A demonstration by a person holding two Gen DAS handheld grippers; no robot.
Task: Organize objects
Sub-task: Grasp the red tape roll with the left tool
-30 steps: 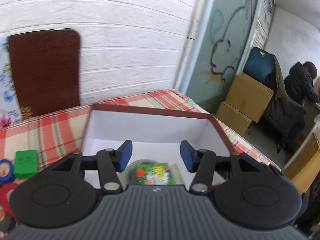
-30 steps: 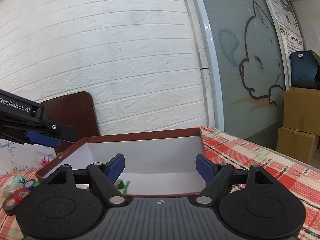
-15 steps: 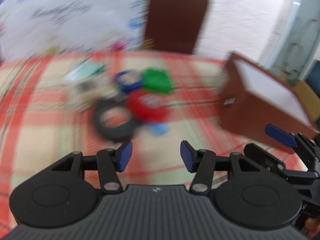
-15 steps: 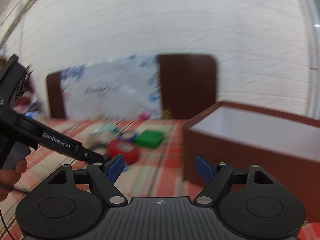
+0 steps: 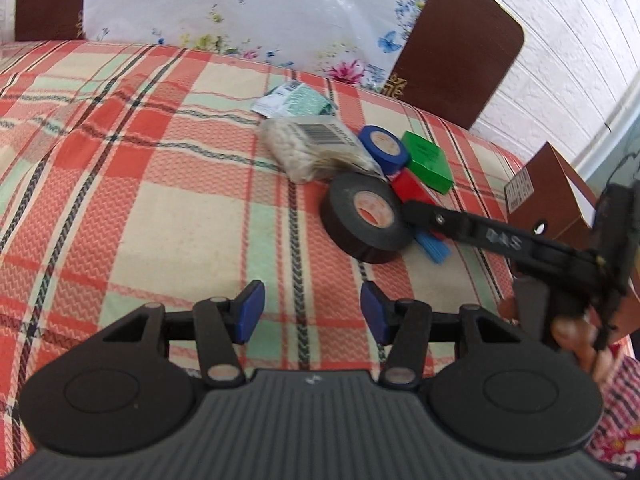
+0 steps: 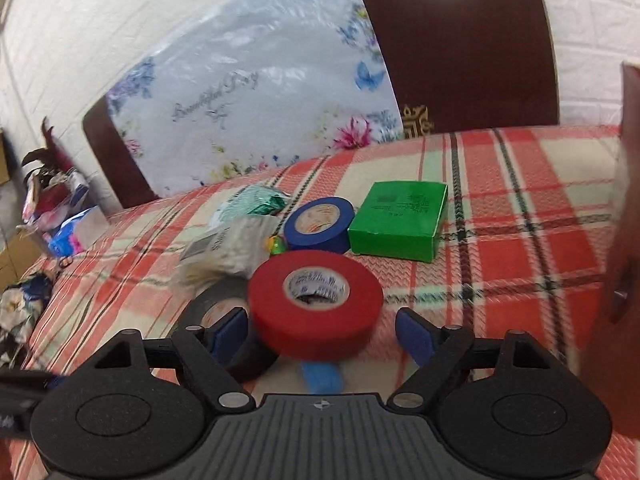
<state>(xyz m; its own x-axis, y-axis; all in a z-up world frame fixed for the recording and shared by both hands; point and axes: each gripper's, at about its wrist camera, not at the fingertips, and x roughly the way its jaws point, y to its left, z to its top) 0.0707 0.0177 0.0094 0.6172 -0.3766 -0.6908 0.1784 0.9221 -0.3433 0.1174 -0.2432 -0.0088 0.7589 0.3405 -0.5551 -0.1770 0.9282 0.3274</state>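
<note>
A pile lies on the plaid cloth [image 5: 160,200]: a black tape roll [image 5: 364,216], a blue tape roll [image 5: 384,150], a green box [image 5: 428,162], a bag of cotton swabs [image 5: 316,148] and a red tape roll [image 6: 316,304]. My left gripper [image 5: 312,312] is open and empty, hovering over bare cloth short of the black roll. My right gripper [image 6: 322,334] straddles the red roll with its jaws opening. Its pads stand beside the roll without pressing it. The red roll leans on the black roll [image 6: 224,308]. Behind it sit the blue roll [image 6: 320,224] and the green box [image 6: 400,220].
The brown box [image 5: 548,184] stands to the right of the pile, close to my right hand. A small blue item [image 6: 320,376] lies under the red roll. A green-white packet [image 5: 294,100] lies behind the swab bag. Dark chair backs [image 6: 460,40] and a floral sheet [image 5: 240,8] line the far edge.
Both grippers have swung away from the open brown box to the pile on its left and dropped lower. The right gripper now has the red roll between its wider jaws.
</note>
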